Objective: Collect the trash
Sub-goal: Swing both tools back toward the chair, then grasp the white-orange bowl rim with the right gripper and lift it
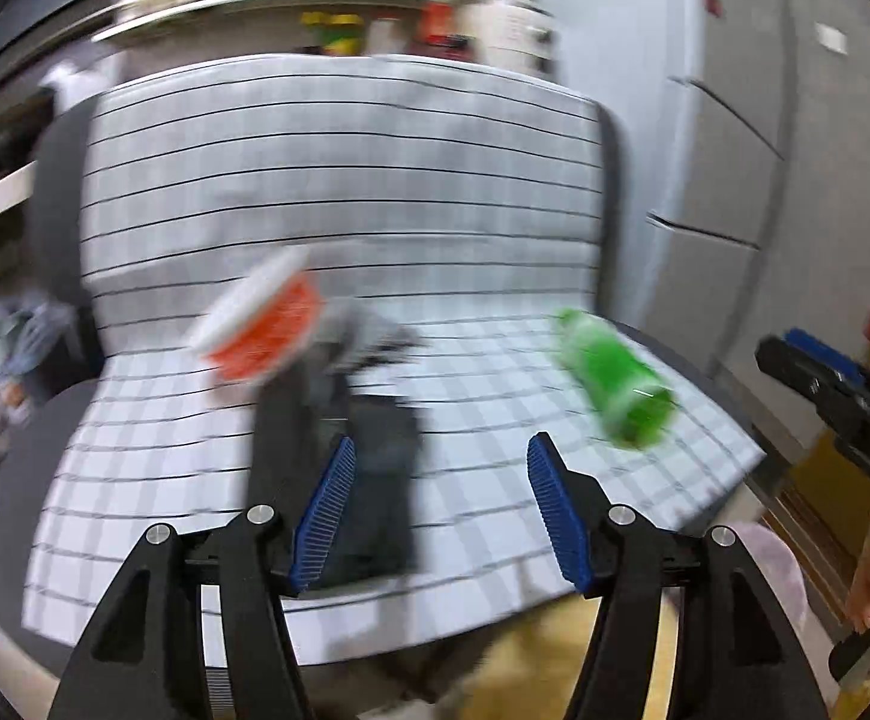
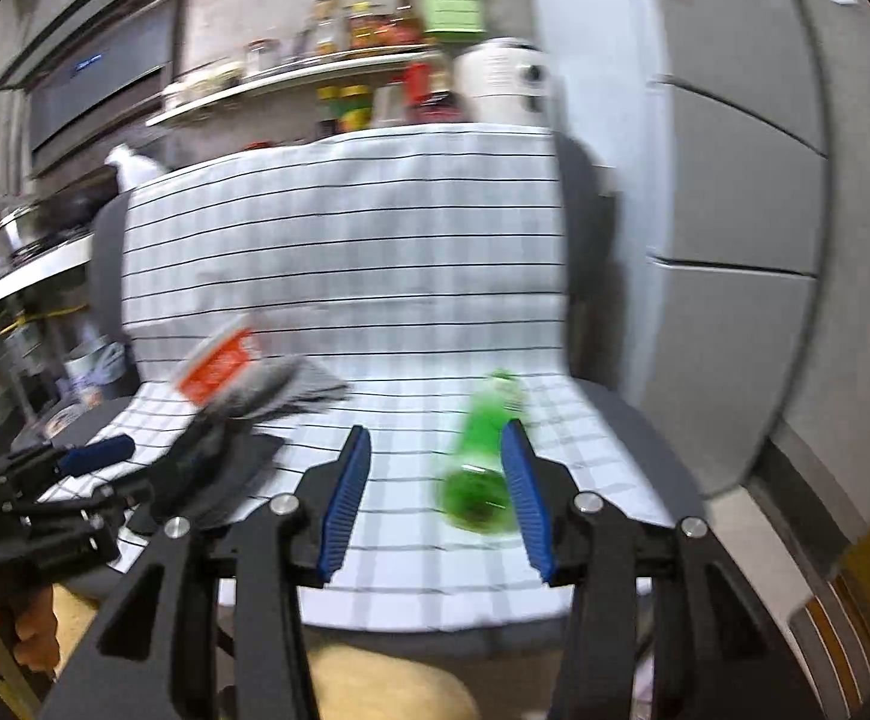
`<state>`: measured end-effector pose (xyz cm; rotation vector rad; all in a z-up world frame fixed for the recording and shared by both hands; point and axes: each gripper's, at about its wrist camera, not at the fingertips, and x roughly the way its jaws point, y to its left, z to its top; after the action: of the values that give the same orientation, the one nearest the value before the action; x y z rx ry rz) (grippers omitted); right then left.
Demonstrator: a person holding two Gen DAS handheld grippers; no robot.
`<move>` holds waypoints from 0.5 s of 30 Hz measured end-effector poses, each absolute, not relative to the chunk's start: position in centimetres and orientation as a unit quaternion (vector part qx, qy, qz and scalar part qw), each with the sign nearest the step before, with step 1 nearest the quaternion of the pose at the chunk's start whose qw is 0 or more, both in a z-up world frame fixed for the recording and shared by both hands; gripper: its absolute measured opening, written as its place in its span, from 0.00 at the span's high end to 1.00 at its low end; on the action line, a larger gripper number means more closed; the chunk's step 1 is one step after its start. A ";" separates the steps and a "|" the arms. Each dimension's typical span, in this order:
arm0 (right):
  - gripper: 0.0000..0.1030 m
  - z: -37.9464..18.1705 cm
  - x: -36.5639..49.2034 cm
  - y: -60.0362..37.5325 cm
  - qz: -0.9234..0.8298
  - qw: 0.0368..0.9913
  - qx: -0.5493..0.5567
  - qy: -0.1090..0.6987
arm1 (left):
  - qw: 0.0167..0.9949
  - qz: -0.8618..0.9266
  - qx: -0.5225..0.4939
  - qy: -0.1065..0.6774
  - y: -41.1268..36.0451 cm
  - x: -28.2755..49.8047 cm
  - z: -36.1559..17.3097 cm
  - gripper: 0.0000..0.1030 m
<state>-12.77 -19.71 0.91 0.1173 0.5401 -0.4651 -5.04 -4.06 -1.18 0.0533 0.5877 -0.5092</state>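
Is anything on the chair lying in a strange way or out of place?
Yes. A green bottle lies on its side on the checked cloth covering the chair. An orange cup rests tilted beside a dark bag. These look like litter on a seat.

Each claw, left claw [image 1: 440, 513] and right claw [image 2: 438, 495], is matte black, angular, with ribbed blue finger pads [image 1: 322, 516] and round silver screws [image 1: 260, 513]; white lettering marks one side.
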 end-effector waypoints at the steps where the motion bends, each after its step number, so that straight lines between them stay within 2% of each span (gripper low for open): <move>1: 0.56 0.9 -12.1 -19.2 -0.219 0.937 0.055 0.267 | 0.928 -0.238 0.020 0.287 -3.1 -4.6 -1.1 0.39; 4: 0.51 0.3 -8.4 -17.5 -0.188 0.941 0.037 0.279 | 0.938 -0.194 0.010 0.286 0.3 -2.9 -1.1 0.37; 15: 0.51 -0.8 7.5 -12.9 -0.107 0.945 0.005 0.309 | 0.950 -0.081 -0.021 0.301 7.4 5.3 -1.2 0.36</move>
<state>7.51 -12.90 -0.79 0.0106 0.6296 -0.2185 5.28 7.41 -1.24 -0.0423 0.6120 -0.1643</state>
